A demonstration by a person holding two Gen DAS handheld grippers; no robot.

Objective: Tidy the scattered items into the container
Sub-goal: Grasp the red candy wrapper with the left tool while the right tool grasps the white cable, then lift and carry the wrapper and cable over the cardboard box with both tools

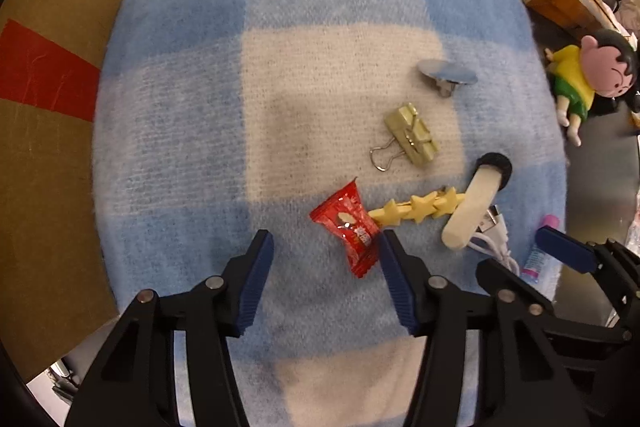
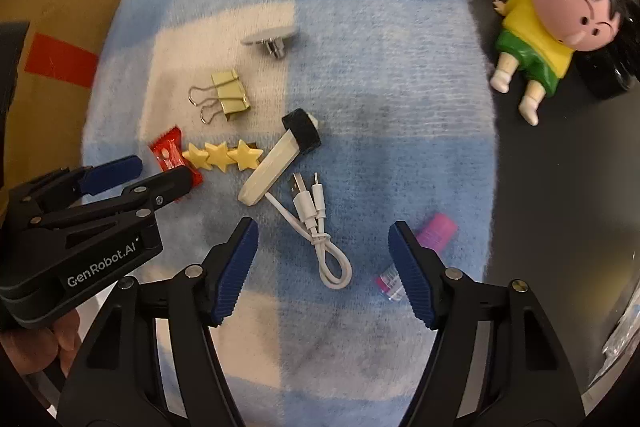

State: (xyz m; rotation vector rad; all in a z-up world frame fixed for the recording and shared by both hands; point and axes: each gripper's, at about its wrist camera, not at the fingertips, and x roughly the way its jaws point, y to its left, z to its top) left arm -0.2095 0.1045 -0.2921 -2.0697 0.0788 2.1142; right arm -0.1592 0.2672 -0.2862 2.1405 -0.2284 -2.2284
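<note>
My left gripper has jaws released around the red candy, seemingly touching the right one; my right gripper gapes over the white cable

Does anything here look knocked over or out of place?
Yes. The cartoon figurine lies toppled on the dark tabletop, off the checked blanket where the other small items sit. The cream stick also rests tilted across the star hair clip.
</note>
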